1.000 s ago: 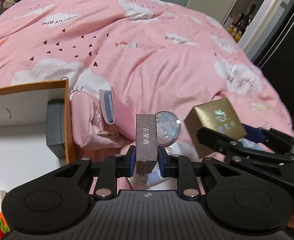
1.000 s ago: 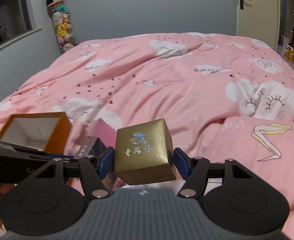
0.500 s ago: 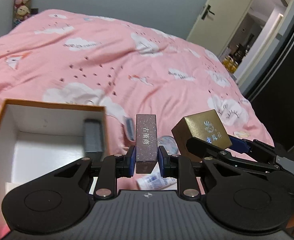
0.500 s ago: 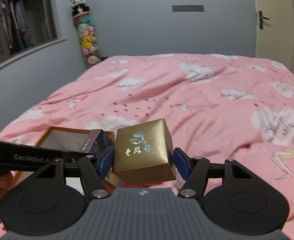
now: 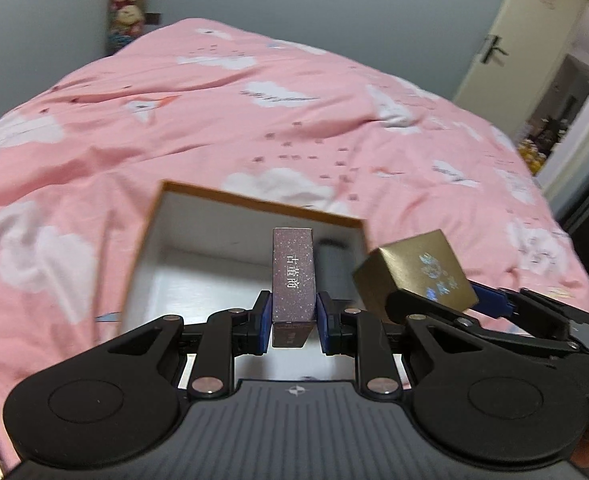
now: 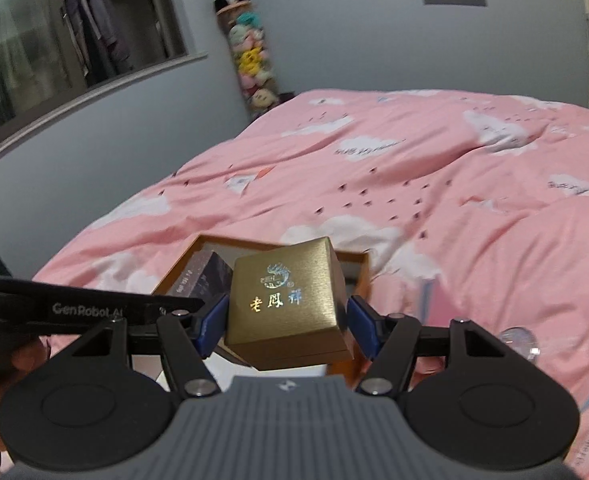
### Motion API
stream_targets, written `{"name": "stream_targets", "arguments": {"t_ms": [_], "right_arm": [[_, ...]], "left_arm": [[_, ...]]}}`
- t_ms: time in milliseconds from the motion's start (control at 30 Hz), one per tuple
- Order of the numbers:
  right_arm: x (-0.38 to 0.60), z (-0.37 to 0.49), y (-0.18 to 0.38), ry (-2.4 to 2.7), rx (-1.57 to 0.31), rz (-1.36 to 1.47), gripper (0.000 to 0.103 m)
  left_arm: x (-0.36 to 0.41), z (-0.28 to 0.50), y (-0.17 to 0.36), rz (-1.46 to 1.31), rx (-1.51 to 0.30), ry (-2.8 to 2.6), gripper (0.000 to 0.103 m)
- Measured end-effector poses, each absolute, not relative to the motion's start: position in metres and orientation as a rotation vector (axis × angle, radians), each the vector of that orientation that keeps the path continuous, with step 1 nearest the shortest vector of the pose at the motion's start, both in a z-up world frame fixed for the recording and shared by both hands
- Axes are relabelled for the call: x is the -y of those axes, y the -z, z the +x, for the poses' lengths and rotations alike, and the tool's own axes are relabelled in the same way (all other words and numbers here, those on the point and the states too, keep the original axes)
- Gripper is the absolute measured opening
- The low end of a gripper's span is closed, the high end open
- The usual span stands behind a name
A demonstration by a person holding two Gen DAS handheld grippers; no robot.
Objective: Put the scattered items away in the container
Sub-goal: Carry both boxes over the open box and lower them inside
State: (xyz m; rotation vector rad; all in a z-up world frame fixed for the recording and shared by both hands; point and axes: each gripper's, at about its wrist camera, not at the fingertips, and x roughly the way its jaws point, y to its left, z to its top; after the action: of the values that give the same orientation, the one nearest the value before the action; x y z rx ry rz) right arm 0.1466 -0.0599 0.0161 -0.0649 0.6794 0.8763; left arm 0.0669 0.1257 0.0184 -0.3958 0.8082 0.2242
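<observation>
Blue pads of the left gripper are pinching a slim purple box upright over the orange container on the pink bedspread. The right gripper is spreading wide, clamping a gold box just right of it. One dark item is lying inside; a round compact is waiting outside. Both grippers are angling downward, side by side.

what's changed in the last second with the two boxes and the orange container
Both claws carried their boxes over toward the orange container: the left claw now holds the purple box over its opening, and the right claw's gold box is at its rim. Nothing was let go; both grips and the container stayed put.
</observation>
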Motion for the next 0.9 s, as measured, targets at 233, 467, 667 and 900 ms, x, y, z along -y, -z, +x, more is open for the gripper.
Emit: {"name": "stream_targets", "arguments": {"t_ms": [233, 467, 667, 900], "right_arm": [[0.017, 0.139, 0.008, -0.879, -0.702, -0.237, 0.067], [-0.011, 0.14, 0.031, -0.882, -0.751, -0.339, 0.067], [-0.026, 0.143, 0.05, -0.86, -0.82, -0.38, 0.067], [-0.041, 0.145, 0.064, -0.827, -0.856, -0.424, 0.067]], "left_arm": [[-0.151, 0.066, 0.007, -0.368, -0.86, -0.306, 0.026], [-0.163, 0.069, 0.025, -0.365, -0.888, -0.331, 0.026], [-0.168, 0.073, 0.034, -0.36, -0.897, -0.339, 0.026], [-0.177, 0.075, 0.041, -0.401, -0.906, -0.326, 0.026]]}}
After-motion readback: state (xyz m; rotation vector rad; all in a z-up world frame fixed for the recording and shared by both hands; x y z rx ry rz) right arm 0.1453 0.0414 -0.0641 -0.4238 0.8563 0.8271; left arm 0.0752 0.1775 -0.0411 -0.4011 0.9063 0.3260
